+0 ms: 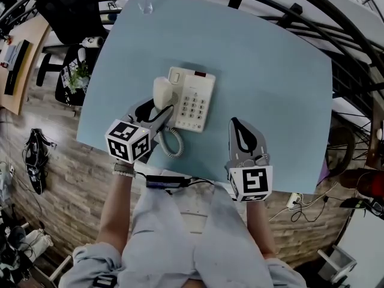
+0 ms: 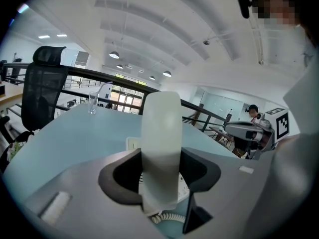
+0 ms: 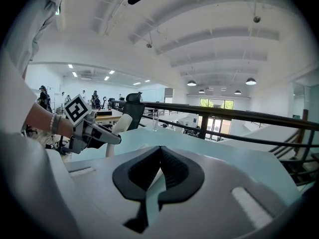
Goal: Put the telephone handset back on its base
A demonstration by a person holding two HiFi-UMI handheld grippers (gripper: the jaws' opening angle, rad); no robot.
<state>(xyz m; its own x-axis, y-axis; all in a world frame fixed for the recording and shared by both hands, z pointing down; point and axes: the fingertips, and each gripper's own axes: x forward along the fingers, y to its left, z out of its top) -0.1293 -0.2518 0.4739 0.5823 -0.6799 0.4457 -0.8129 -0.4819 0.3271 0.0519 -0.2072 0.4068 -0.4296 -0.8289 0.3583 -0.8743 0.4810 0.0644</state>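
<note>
Handset (image 1: 162, 92) is standing upright in the left tongs (image 1: 157, 110), which are clamping it on both sides. It is sitting at the left edge of the base (image 1: 193, 99), and contact with the cradle is unclear. Coiled cord (image 1: 174, 143) is looping off the base's near end across the blue surface (image 1: 270, 89). Right tongs (image 1: 235, 123) are hanging right of the base, pressed together with nothing between them.
</note>
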